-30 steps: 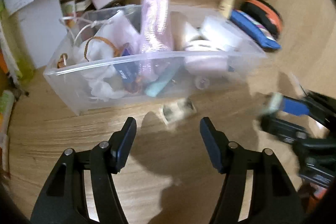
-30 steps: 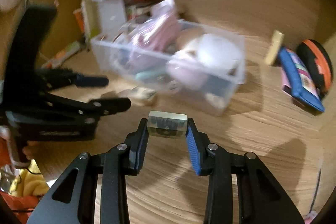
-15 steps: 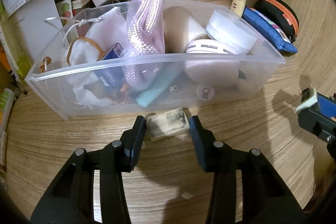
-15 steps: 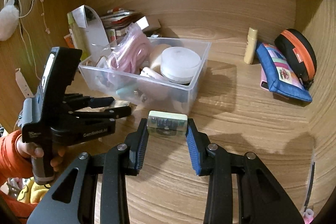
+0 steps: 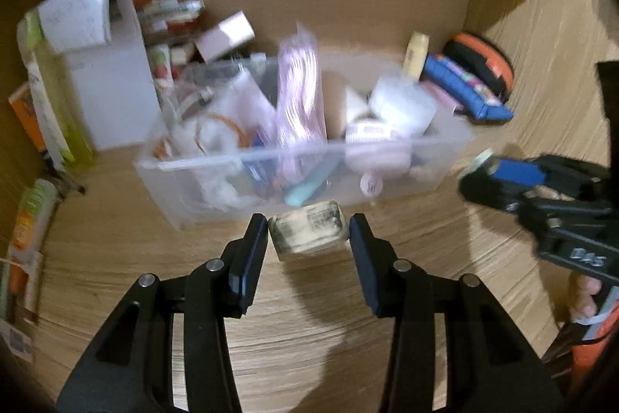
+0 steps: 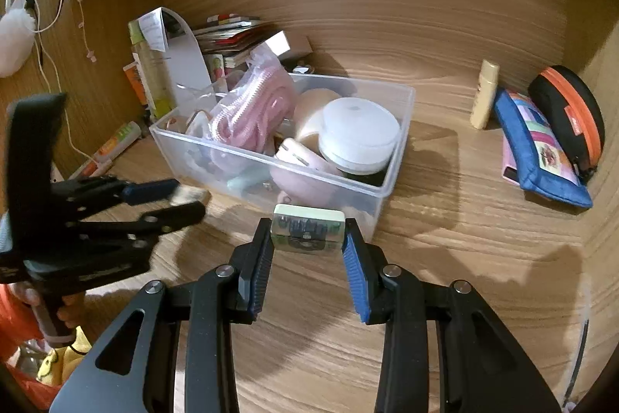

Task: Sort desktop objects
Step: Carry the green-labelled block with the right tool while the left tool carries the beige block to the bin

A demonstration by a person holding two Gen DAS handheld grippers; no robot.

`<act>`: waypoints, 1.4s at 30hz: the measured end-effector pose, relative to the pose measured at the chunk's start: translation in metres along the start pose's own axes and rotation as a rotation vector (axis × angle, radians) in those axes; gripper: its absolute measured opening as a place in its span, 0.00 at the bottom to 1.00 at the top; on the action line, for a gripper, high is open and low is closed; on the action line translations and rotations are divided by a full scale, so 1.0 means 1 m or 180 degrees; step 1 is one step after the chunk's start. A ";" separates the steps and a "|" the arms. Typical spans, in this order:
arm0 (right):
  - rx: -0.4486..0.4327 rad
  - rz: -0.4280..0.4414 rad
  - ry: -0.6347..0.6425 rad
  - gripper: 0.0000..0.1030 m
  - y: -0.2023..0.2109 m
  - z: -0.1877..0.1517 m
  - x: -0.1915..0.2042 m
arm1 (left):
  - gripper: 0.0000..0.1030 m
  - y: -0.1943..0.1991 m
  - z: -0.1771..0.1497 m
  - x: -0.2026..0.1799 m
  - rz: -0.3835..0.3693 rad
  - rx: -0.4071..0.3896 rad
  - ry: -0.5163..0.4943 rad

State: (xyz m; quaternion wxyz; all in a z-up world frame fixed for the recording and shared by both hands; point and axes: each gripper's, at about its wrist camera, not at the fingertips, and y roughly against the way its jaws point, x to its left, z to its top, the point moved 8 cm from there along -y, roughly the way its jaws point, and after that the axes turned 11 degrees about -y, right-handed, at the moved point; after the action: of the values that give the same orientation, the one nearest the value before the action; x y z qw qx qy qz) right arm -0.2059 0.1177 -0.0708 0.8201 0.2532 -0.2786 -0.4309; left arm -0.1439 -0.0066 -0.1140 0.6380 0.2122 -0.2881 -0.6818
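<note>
Between the left gripper's [image 5: 308, 233] blue pads, a small pale block [image 5: 307, 231] with dark print is now sitting clamped, where a second ago those jaws were standing wide with the block lying loose on the desk [image 5: 309, 355] ahead of them. Left view is smearing with motion and the block is looking clear of the wood, so the pick is reading as done and the lift as starting. Right gripper [image 6: 308, 233] is holding its own block [image 6: 308, 228], a pale one with a dark window, pinched at both ends just short of the clear bin's [image 6: 390, 180] near corner; that grip is looking the same as a second ago. Bin is already carrying a pink cable bag [image 6: 253, 111], a white round lid [image 6: 359, 132] and a pink case [image 6: 300, 173]. Blue pouch [image 6: 541, 149] and orange-trimmed case [image 6: 568, 115] are lying well apart to the right. Judging both blocks are heading for the bin next, with a drop over the front wall.
</note>
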 end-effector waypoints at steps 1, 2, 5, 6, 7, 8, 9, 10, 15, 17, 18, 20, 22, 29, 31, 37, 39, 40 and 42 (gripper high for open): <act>0.0002 0.0004 0.0002 0.31 -0.001 0.002 0.002 | 0.42 0.005 0.004 0.002 0.0017 -0.0054 0.0003; -0.0003 0.0000 0.0006 0.31 -0.001 0.003 0.003 | 0.42 0.011 0.007 0.006 0.0029 -0.0113 0.0004; -0.0033 0.0023 0.0030 0.31 0.000 0.010 0.010 | 0.42 0.031 0.017 0.019 0.0027 -0.0283 0.0053; -0.0050 0.0032 0.0030 0.31 0.001 0.013 0.012 | 0.42 0.030 0.025 0.020 0.0011 -0.0315 0.0084; -0.0069 0.0035 0.0035 0.31 0.002 0.016 0.013 | 0.42 0.035 0.025 0.025 -0.0012 -0.0341 0.0117; -0.0086 0.0034 0.0043 0.31 0.003 0.018 0.015 | 0.42 0.040 0.028 0.031 -0.0062 -0.0371 0.0174; -0.0112 0.0037 0.0051 0.31 0.004 0.021 0.016 | 0.42 0.042 0.030 0.033 -0.0105 -0.0385 0.0211; -0.0128 0.0047 0.0054 0.31 0.005 0.025 0.017 | 0.42 0.043 0.032 0.036 -0.0126 -0.0398 0.0244; -0.0179 0.0048 0.0084 0.31 0.006 0.040 0.016 | 0.42 0.054 0.039 0.059 -0.0040 -0.0530 0.0328; -0.0164 0.0045 0.0062 0.31 0.003 0.046 0.014 | 0.42 0.052 0.042 0.066 -0.0022 -0.0558 0.0361; -0.0157 0.0039 0.0056 0.31 0.000 0.050 0.014 | 0.42 0.051 0.044 0.068 -0.0027 -0.0563 0.0372; -0.0164 0.0032 0.0070 0.31 -0.003 0.054 0.014 | 0.42 0.048 0.047 0.072 -0.0037 -0.0578 0.0390; -0.0171 0.0048 0.0086 0.31 -0.005 0.057 0.016 | 0.42 0.044 0.052 0.072 -0.0047 -0.0582 0.0394; -0.0141 0.0029 0.0154 0.31 -0.021 0.067 0.023 | 0.42 0.030 0.067 0.073 -0.0146 -0.0679 0.0457; -0.0123 0.0056 0.0138 0.31 -0.027 0.067 0.024 | 0.42 0.027 0.070 0.073 -0.0225 -0.0706 0.0519; -0.0022 0.0074 0.0167 0.31 -0.045 0.070 0.033 | 0.42 0.009 0.076 0.071 -0.0199 -0.0667 0.0480; -0.0031 0.0074 0.0172 0.31 -0.051 0.071 0.037 | 0.42 0.000 0.074 0.071 -0.0166 -0.0638 0.0446; -0.0035 0.0075 0.0169 0.31 -0.053 0.070 0.038 | 0.42 -0.003 0.074 0.070 -0.0160 -0.0624 0.0431; -0.0003 0.0128 0.0142 0.31 -0.060 0.068 0.041 | 0.42 -0.010 0.073 0.069 -0.0158 -0.0595 0.0399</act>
State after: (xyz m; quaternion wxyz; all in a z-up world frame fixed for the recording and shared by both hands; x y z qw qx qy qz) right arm -0.2666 0.0408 -0.0517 0.8348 0.2567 -0.2650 -0.4086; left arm -0.2054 -0.0662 -0.0610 0.6547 0.2011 -0.1776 -0.7067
